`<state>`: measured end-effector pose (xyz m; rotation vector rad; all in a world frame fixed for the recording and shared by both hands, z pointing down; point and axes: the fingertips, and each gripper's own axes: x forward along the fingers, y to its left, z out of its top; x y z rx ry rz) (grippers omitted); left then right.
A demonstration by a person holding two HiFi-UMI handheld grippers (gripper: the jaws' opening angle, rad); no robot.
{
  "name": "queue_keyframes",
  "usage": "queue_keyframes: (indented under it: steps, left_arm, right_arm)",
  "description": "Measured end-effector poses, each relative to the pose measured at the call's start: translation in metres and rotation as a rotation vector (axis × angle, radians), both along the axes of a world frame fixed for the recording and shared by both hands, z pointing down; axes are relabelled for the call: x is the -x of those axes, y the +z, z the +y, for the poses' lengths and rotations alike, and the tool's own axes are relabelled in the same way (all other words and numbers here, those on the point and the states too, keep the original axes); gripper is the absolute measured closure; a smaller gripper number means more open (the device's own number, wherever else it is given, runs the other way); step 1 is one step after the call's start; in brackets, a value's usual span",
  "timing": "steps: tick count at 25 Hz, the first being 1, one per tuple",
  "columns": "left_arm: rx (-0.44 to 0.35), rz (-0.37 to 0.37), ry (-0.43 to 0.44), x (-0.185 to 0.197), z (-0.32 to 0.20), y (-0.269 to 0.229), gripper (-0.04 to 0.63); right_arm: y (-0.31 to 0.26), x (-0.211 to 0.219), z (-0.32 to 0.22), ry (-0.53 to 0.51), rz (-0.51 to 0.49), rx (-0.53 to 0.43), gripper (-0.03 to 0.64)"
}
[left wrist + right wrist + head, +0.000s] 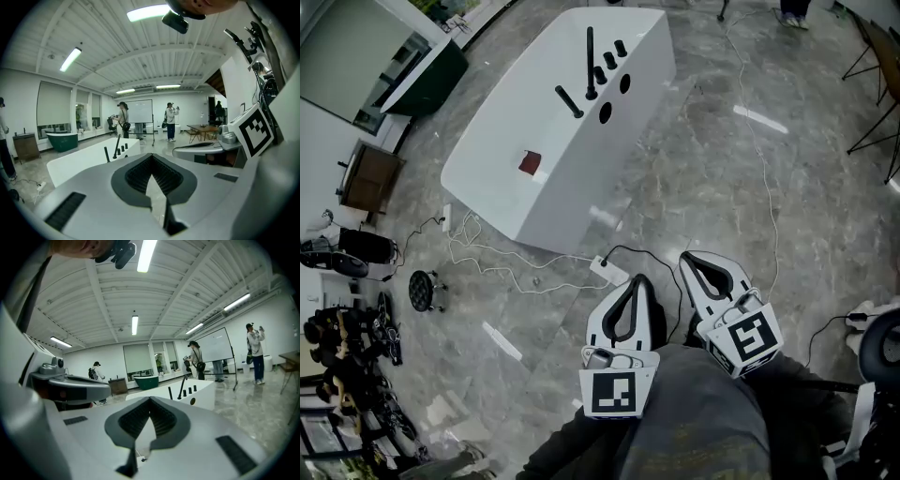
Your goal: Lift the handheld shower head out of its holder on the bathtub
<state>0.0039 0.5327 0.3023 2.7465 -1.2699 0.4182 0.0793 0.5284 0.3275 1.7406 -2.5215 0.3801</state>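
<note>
The white bathtub (506, 178) stands on the grey floor well ahead of me. On its deck a black handheld shower head (569, 101) sits slanted in its holder beside a tall black faucet (590, 61) and three knobs. My left gripper (636, 279) and right gripper (687, 257) hang side by side low in the head view, far short of the tub, both shut with nothing held. The left gripper (151, 158) sees the tub (89, 159) and shower head (106, 153) off to its left. The right gripper (150, 401) has the shower head (170, 393) just above its jaws.
White cables and a power strip (609, 270) lie on the floor between me and the tub. A dark green tub (427, 80), a wooden cabinet (366, 178) and a black stool (422, 289) stand at left. People stand by a whiteboard (139, 111) far off.
</note>
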Motion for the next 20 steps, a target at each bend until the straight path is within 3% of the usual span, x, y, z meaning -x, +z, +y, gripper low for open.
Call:
queue_keyframes:
  steps: [12, 20]
  left_arm:
    - [-0.019, 0.093, -0.008, 0.036, -0.15, -0.003, 0.592]
    - [0.004, 0.114, 0.017, 0.061, -0.219, 0.008, 0.592]
  right_arm:
    - [-0.007, 0.04, -0.142, -0.024, 0.083, 0.007, 0.612]
    - [0.0, 0.07, -0.215, -0.013, 0.096, 0.025, 0.612]
